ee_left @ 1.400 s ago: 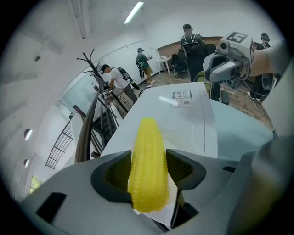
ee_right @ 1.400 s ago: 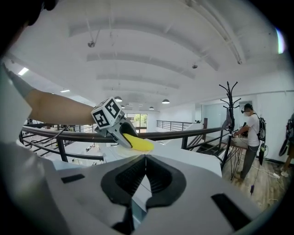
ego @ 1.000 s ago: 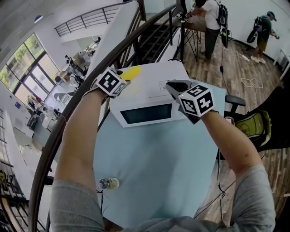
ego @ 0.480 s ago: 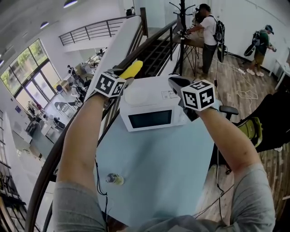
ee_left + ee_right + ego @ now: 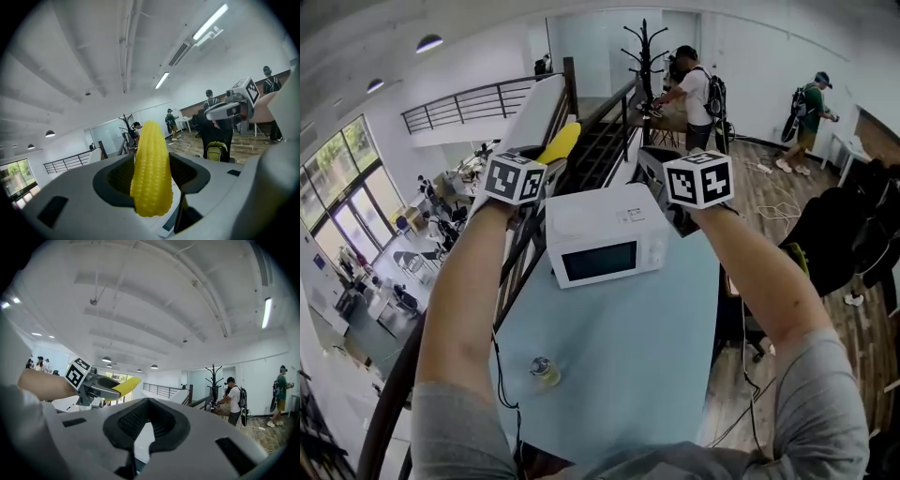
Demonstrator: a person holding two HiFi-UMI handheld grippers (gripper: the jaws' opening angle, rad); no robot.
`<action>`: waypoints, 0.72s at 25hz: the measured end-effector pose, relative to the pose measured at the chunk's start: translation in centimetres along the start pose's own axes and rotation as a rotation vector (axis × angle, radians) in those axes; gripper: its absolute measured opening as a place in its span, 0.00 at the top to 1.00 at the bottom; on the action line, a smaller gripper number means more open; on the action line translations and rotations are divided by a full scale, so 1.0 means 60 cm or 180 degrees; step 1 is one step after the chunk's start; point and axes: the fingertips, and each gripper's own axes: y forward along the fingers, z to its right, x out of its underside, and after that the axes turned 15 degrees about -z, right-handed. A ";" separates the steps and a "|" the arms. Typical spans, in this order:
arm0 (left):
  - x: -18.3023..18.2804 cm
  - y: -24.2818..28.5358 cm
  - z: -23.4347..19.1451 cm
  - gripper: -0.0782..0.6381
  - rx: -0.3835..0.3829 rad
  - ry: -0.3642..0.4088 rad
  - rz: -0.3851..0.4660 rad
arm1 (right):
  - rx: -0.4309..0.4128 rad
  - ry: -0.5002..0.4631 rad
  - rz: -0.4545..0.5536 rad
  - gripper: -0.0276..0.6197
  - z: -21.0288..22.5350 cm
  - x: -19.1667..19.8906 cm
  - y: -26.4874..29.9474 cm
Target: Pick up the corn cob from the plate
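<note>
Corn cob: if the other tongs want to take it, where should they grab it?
Probably the free, tapering upper half of the corn cob, which sticks out beyond the left tongs clamped on its thicker part. The empty right tongs would come from the side, across its length, so the jaws close on its round sides, not the pointed tip.

Quick count: two grippers, left gripper [image 5: 151, 161] and right gripper [image 5: 146, 423]. One corn cob [image 5: 151, 180], in the left one's jaws. Below both: one microwave [image 5: 602, 239], one table [image 5: 656, 347], one bottle [image 5: 545, 371]. Beyond the right gripper: one coat stand [image 5: 646, 47] and two people, one person [image 5: 692, 89] beside it, another person [image 5: 811, 108] farther off.
</note>
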 end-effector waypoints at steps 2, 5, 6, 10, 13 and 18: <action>-0.020 -0.039 0.013 0.55 0.0019 0.0003 0.0092 | 0.0027 -0.0006 0.0043 0.94 -0.021 -0.017 -0.033; -0.051 -0.101 0.034 0.55 -0.0006 0.0003 0.0216 | 0.0021 -0.0028 0.0104 0.94 -0.051 -0.036 -0.084; -0.061 -0.121 0.043 0.55 -0.0015 -0.0009 0.0254 | 0.0008 -0.0043 0.0121 0.94 -0.058 -0.042 -0.101; -0.099 -0.192 0.084 0.55 -0.0077 -0.0083 0.0382 | -0.0059 -0.0122 0.0197 0.94 -0.074 -0.071 -0.168; -0.110 -0.241 0.118 0.55 -0.0169 -0.0260 0.0476 | -0.0156 -0.0193 0.0246 0.94 -0.086 -0.081 -0.219; -0.120 -0.319 0.204 0.55 -0.0280 -0.0550 0.0633 | -0.0389 -0.0279 0.0279 0.94 -0.101 -0.075 -0.309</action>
